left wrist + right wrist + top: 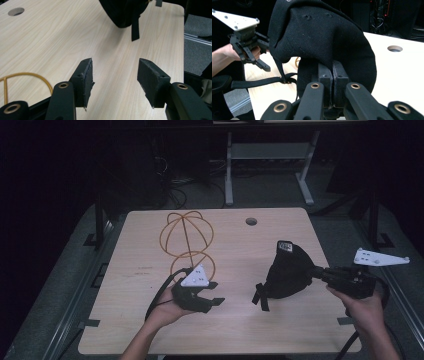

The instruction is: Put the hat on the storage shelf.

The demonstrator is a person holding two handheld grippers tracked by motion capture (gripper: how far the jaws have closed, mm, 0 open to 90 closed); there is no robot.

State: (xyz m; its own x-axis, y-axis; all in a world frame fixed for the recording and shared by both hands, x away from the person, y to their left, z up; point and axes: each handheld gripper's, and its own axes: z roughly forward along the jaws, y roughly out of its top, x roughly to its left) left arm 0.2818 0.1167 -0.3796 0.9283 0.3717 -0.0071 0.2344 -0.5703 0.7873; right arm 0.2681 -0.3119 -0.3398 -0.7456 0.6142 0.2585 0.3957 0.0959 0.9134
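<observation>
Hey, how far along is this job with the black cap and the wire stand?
Done: the right hand-held gripper is shut on the black cap, holding it by its edge above the table. In hand: the cap hangs to the right of the gold wire stand, apart from it. Left: probably setting the cap on the stand; the left hand-held gripper is open and holds nothing.

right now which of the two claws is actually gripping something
The right claw: its jaws are pressed shut on the black cap. The left claw is open, holding nothing, beside the gold wire stand.
</observation>
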